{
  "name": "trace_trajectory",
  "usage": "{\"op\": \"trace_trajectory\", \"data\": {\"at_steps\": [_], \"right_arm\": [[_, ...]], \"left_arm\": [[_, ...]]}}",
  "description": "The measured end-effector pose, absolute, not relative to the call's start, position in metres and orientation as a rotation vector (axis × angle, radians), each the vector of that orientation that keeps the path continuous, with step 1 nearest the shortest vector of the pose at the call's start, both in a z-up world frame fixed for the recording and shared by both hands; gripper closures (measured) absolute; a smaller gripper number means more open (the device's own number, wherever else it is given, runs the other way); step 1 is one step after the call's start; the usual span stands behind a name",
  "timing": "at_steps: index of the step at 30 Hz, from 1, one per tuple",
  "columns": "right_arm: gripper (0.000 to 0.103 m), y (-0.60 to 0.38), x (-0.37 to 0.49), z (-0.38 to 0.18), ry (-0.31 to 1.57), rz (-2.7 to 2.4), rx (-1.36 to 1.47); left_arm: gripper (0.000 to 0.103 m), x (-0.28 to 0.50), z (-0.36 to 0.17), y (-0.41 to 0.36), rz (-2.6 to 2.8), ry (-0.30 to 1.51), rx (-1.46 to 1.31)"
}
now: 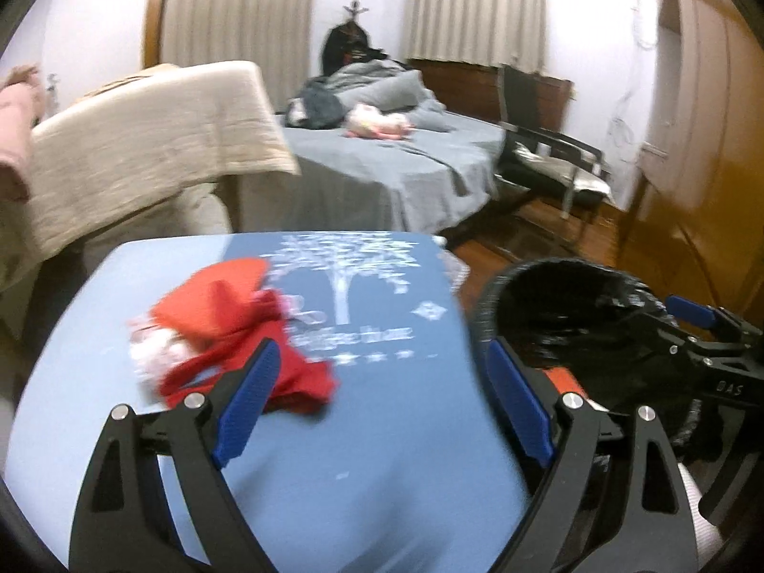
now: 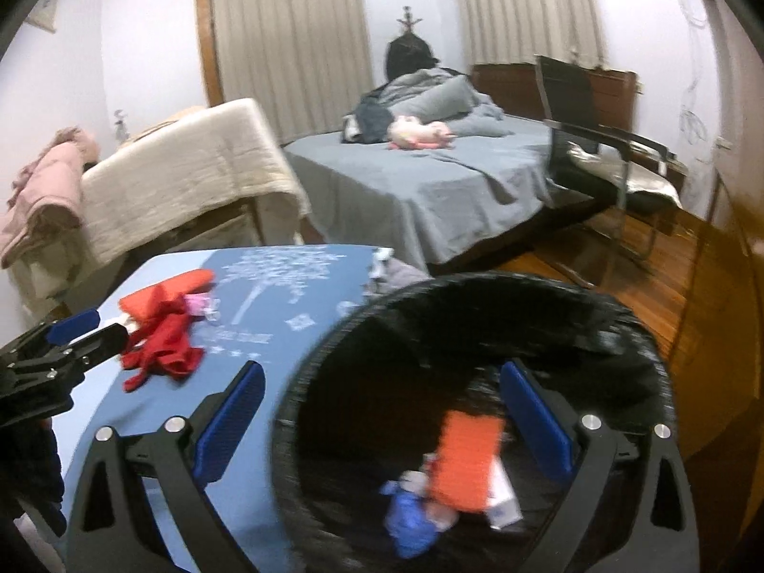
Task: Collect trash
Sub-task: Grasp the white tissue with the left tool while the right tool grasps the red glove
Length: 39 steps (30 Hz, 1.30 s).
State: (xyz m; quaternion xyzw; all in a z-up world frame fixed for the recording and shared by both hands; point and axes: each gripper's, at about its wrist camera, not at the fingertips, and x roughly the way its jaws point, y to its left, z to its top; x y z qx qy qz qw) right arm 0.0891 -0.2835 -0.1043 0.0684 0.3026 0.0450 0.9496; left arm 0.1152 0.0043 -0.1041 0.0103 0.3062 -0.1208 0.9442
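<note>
A red crumpled bag with pink-white wrappers lies on the blue table; it also shows in the right wrist view. My left gripper is open above the table, its left finger beside the red bag. A black-lined trash bin stands right of the table, holding an orange packet, a blue scrap and white paper. My right gripper is open over the bin, empty. The bin also shows in the left wrist view.
A bed with grey sheets and a pink plush toy stands behind. A beige-covered piece of furniture is at left. A black chair stands on the wooden floor at right.
</note>
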Motion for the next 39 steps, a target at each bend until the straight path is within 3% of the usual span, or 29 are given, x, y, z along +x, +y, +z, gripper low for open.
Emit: {"op": "trace_trajectory", "data": {"at_steps": [24,39], "right_arm": [[0.006,-0.113,0.162,-0.121,0.645,0.343,0.024],[0.016,-0.075,0.204,-0.146,0.696,0.378,-0.013]], "left_arm": [[0.018,0.124,-0.129,0.151,0.062,0.624,-0.047],[0.028,0.178,-0.154,0.178,0.077,0.675,-0.094]]}}
